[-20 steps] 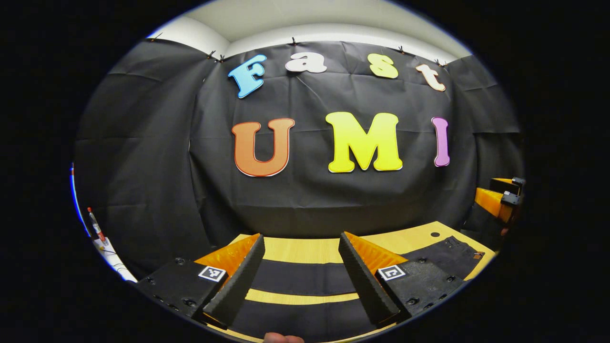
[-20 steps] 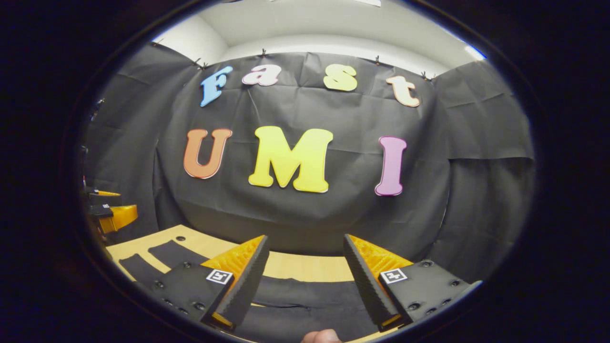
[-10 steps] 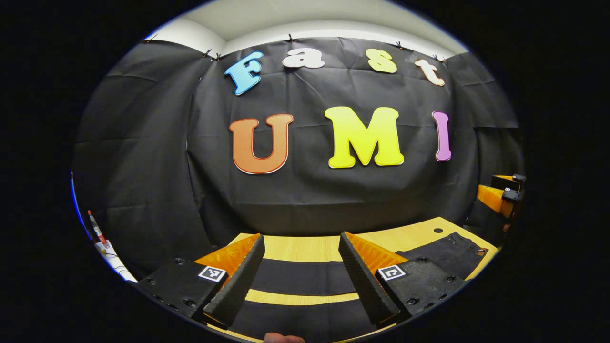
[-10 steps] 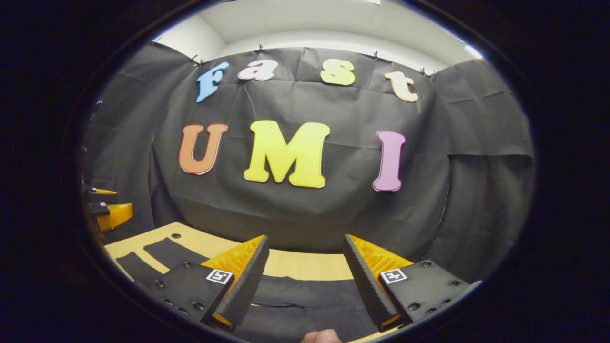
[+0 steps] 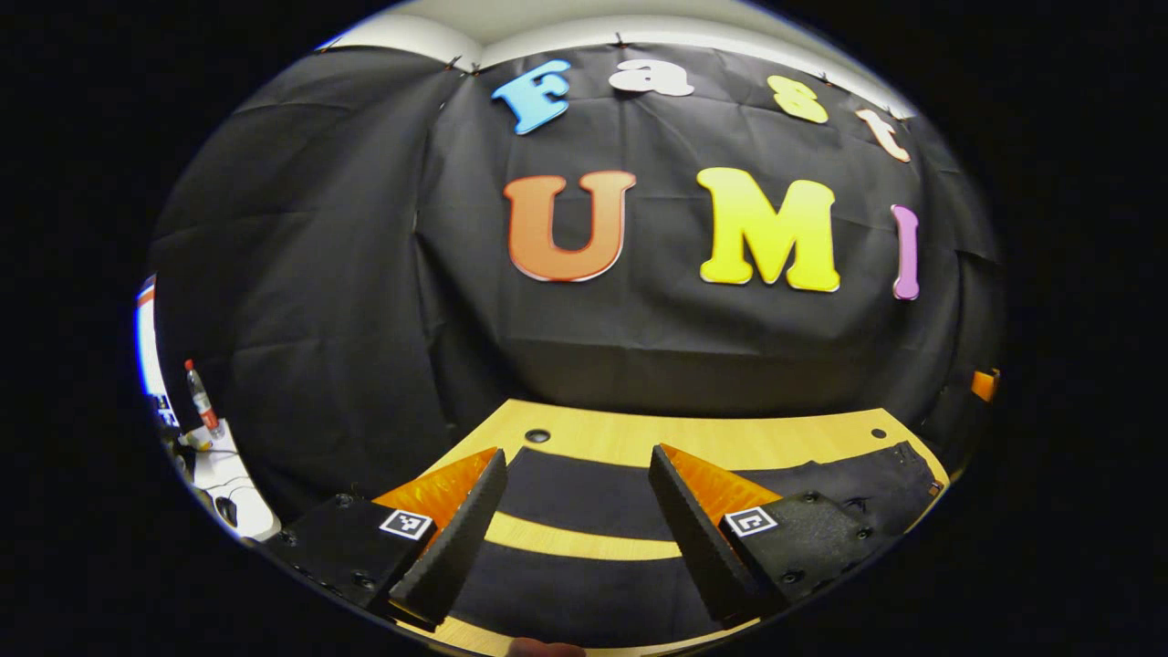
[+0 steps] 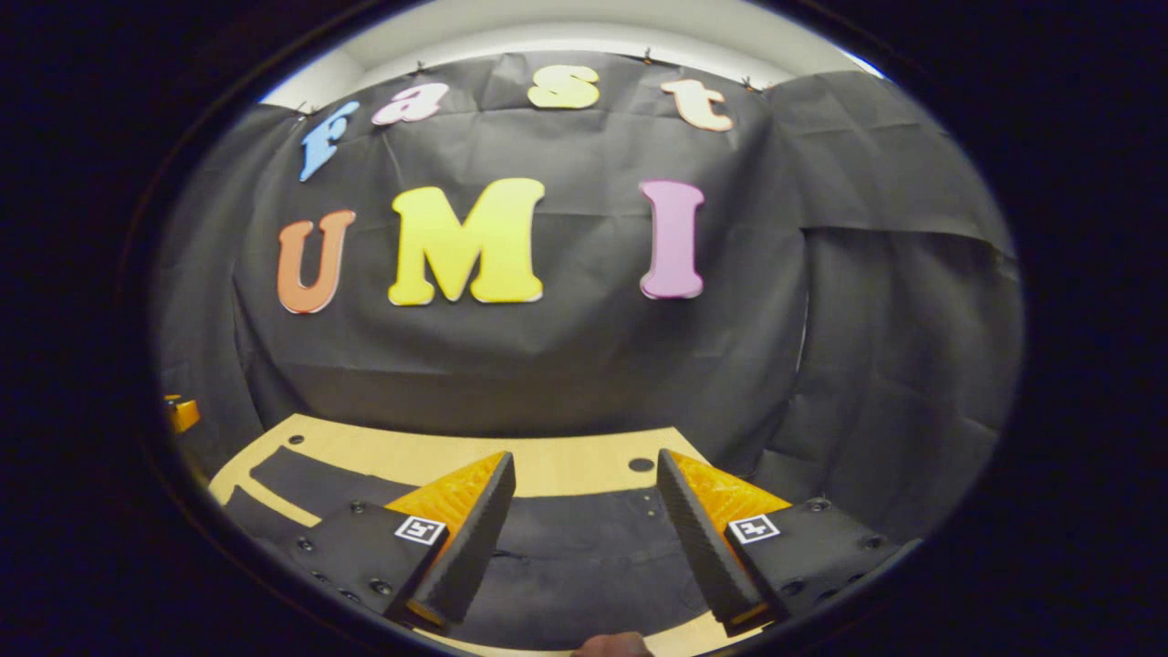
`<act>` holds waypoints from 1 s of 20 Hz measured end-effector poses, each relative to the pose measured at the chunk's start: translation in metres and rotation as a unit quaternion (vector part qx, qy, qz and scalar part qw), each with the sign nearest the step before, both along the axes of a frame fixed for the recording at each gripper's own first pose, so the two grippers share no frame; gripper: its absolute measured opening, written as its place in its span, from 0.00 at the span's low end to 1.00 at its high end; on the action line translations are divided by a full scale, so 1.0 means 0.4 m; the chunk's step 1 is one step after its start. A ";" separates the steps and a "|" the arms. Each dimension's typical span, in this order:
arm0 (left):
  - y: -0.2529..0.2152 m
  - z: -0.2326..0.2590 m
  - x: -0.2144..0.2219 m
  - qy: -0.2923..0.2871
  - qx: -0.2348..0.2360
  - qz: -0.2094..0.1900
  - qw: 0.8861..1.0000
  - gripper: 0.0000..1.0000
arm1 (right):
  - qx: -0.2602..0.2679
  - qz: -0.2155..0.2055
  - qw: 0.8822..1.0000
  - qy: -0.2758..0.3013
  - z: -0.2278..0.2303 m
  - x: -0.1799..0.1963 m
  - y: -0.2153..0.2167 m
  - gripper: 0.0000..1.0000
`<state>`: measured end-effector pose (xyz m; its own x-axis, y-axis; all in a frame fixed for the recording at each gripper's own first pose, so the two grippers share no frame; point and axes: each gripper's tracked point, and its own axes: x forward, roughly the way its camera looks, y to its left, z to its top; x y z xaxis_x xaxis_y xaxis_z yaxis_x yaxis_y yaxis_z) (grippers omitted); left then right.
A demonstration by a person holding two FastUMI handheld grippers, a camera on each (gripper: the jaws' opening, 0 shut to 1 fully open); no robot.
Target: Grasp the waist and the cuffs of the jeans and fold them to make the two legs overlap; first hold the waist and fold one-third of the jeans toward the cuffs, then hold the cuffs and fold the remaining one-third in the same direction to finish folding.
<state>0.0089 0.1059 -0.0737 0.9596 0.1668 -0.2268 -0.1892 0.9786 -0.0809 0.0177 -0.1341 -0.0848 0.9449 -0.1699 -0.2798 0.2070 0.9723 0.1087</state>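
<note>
Table (image 5: 639,438) now shows farther; both cameras tipped down over jeans (image 5: 584,493).

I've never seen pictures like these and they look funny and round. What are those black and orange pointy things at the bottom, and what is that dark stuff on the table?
The pointy things are the two fingers of a grabbing tool. A person holds one tool in each hand, and a small camera rides on each, looking forward along its fingers. The lens bends the picture, so it looks round.

One picture comes from the left gripper, the other from the right gripper. Both have their fingers spread open and hold nothing.

The dark stuff is a pair of black jeans lying flat on a wooden table. In the left gripper view the two legs lie side by side with a strip of table between them. In the right gripper view the wider upper part of the jeans lies below the fingers. Nothing is folded yet.
</note>
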 end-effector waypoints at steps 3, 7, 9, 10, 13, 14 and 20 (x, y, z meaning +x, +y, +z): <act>0.068 -0.121 -0.070 0.061 -0.082 0.028 0.994 1.00 | 0.063 -0.017 0.996 0.060 -0.102 -0.039 -0.095 0.96; 0.091 -0.320 -0.207 0.159 -0.260 0.090 0.948 0.99 | 0.223 -0.068 0.961 0.151 -0.298 -0.110 -0.189 0.94; 0.077 -0.413 -0.242 0.182 -0.361 0.133 0.905 0.99 | 0.299 -0.098 0.932 0.180 -0.387 -0.140 -0.220 0.96; 0.063 -0.445 -0.258 0.188 -0.412 0.155 0.878 0.99 | 0.339 -0.109 0.915 0.189 -0.430 -0.155 -0.225 0.96; 0.034 -0.505 -0.260 0.180 -0.533 0.211 0.799 0.99 | 0.431 -0.143 0.867 0.207 -0.499 -0.191 -0.218 0.98; 0.028 -0.511 -0.255 0.174 -0.551 0.223 0.785 1.00 | 0.446 -0.147 0.857 0.210 -0.520 -0.194 -0.217 0.98; 0.032 -0.511 -0.172 0.149 -0.576 0.226 0.771 0.98 | 0.471 -0.174 0.835 0.225 -0.586 -0.185 -0.259 0.92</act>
